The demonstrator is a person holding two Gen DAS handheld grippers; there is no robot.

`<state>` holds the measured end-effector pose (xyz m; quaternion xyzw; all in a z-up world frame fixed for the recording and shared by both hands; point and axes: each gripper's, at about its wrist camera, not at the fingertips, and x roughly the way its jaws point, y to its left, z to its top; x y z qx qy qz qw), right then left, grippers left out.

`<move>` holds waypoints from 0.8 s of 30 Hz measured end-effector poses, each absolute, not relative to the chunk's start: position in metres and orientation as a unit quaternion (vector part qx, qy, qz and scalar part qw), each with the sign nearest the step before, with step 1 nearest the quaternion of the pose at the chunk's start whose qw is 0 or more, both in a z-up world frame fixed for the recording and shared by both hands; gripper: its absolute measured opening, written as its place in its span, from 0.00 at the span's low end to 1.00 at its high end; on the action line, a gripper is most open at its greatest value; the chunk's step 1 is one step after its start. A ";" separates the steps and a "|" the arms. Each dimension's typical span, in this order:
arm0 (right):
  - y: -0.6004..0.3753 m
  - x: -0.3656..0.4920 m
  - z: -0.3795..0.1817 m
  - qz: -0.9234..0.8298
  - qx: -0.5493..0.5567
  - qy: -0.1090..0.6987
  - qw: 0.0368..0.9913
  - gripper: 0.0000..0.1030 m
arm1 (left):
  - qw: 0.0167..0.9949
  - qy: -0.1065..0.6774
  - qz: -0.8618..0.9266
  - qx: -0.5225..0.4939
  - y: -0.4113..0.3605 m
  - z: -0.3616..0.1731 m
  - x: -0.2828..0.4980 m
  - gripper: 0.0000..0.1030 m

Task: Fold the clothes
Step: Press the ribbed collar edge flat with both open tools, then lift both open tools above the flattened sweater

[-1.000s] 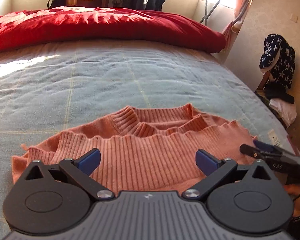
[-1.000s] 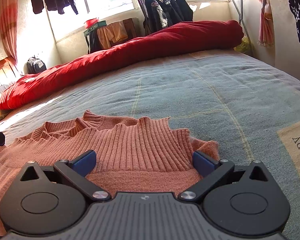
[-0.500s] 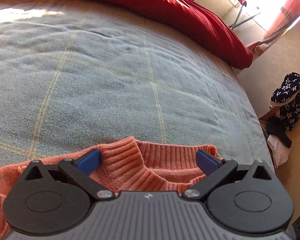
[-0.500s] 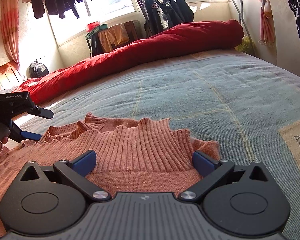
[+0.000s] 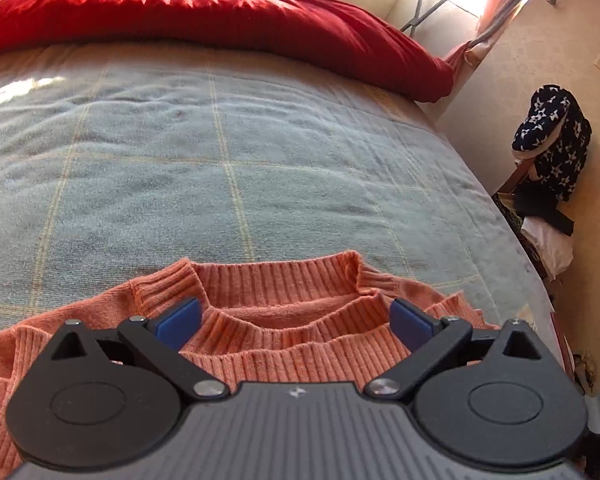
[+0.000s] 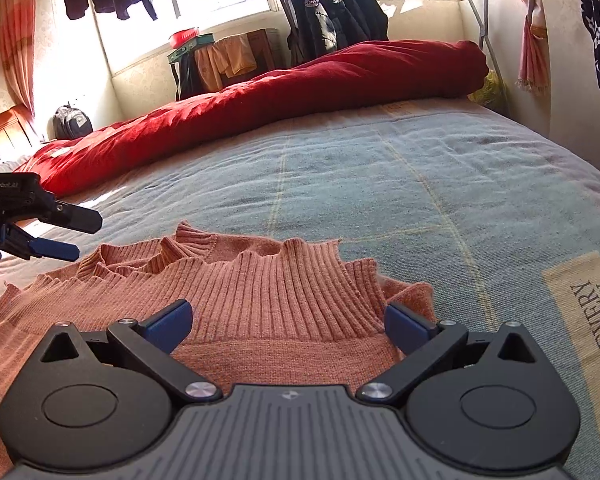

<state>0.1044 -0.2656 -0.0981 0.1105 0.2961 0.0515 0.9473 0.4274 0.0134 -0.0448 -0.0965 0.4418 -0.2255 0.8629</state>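
A salmon-pink ribbed sweater (image 5: 284, 300) lies folded on the grey-blue checked bedspread (image 5: 220, 168). In the left wrist view my left gripper (image 5: 296, 322) is open, its blue pads spread over the sweater's neck collar, gripping nothing. In the right wrist view the same sweater (image 6: 260, 292) shows its ribbed hem, and my right gripper (image 6: 288, 326) is open above it with nothing held. The left gripper (image 6: 70, 236) also appears at the left edge of the right wrist view, held in a hand, its jaws apart above the sweater's far side.
A rolled red quilt (image 6: 280, 96) lies along the far side of the bed. A clothes rack with dark jackets (image 6: 336, 24) stands by the window. A star-patterned garment (image 5: 552, 140) hangs on a chair by the right bed edge. A printed label (image 6: 592, 340) marks the bedspread.
My left gripper swung forward from the sweater's hem to its collar, then tilted back up. The right gripper stayed in place, open over the hem.
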 end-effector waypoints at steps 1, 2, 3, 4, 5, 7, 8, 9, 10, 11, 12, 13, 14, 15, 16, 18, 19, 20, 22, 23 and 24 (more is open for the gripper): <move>-0.264 0.097 -0.092 0.056 0.114 0.292 0.948 1.00 | 0.867 0.432 -0.230 -0.088 0.013 -0.032 0.414 0.97; -0.263 0.090 -0.086 0.060 0.119 0.288 0.948 1.00 | 0.873 0.421 -0.233 -0.078 0.014 -0.020 0.399 0.97; -0.260 0.081 -0.081 0.066 0.126 0.286 0.948 1.00 | 0.879 0.409 -0.237 -0.067 0.015 -0.008 0.383 0.97; -0.257 0.075 -0.079 0.069 0.129 0.287 0.947 1.00 | 0.884 0.396 -0.240 -0.057 0.016 0.000 0.368 0.98; -0.254 0.068 -0.078 0.072 0.133 0.288 0.946 1.00 | 0.890 0.384 -0.243 -0.046 0.017 0.008 0.354 0.98; -0.247 0.055 -0.074 0.077 0.139 0.290 0.944 1.00 | 0.895 0.373 -0.244 -0.031 0.020 0.012 0.329 0.98; -0.242 0.049 -0.076 0.078 0.141 0.295 0.942 1.00 | 0.896 0.371 -0.242 -0.025 0.022 0.010 0.318 0.98; -0.238 0.043 -0.077 0.079 0.143 0.300 0.940 1.00 | 0.897 0.373 -0.236 -0.020 0.024 0.004 0.310 0.98; -0.235 0.037 -0.079 0.081 0.143 0.303 0.939 1.00 | 0.898 0.377 -0.229 -0.014 0.026 -0.003 0.303 0.98; -0.231 0.032 -0.080 0.082 0.144 0.306 0.937 1.00 | 0.898 0.381 -0.220 -0.010 0.028 -0.012 0.296 0.98; -0.228 0.026 -0.081 0.084 0.144 0.310 0.936 1.00 | 0.899 0.385 -0.211 -0.005 0.031 -0.023 0.290 0.98; -0.225 0.021 -0.081 0.085 0.140 0.313 0.936 1.00 | 0.899 0.389 -0.201 -0.001 0.034 -0.033 0.283 0.98; -0.223 0.016 -0.082 0.087 0.135 0.315 0.935 1.00 | 0.898 0.398 -0.188 0.000 0.036 -0.044 0.280 0.98; -0.220 0.011 -0.082 0.089 0.131 0.318 0.935 1.00 | 0.895 0.410 -0.175 -0.003 0.041 -0.055 0.276 0.98; -0.217 0.007 -0.082 0.091 0.126 0.321 0.934 1.00 | 0.892 0.421 -0.165 -0.010 0.046 -0.064 0.273 0.98; -0.212 -0.003 -0.082 0.094 0.117 0.327 0.933 1.00 | 0.897 0.409 -0.166 -0.020 0.056 -0.072 0.259 0.98; -0.212 -0.006 -0.082 0.091 0.114 0.327 0.934 1.00 | 0.900 0.401 -0.168 -0.020 0.059 -0.072 0.251 0.98; -0.212 -0.007 -0.082 0.087 0.114 0.329 0.933 1.00 | 0.901 0.401 -0.165 -0.021 0.061 -0.071 0.244 0.98; -0.214 -0.009 -0.081 0.081 0.117 0.332 0.932 1.00 | 0.902 0.401 -0.159 -0.024 0.064 -0.068 0.230 0.98; -0.214 -0.010 -0.081 0.078 0.118 0.334 0.932 1.00 | 0.904 0.396 -0.160 -0.021 0.065 -0.066 0.224 0.98; -0.215 -0.010 -0.081 0.076 0.120 0.335 0.932 1.00 | 0.907 0.389 -0.162 -0.017 0.065 -0.064 0.218 0.98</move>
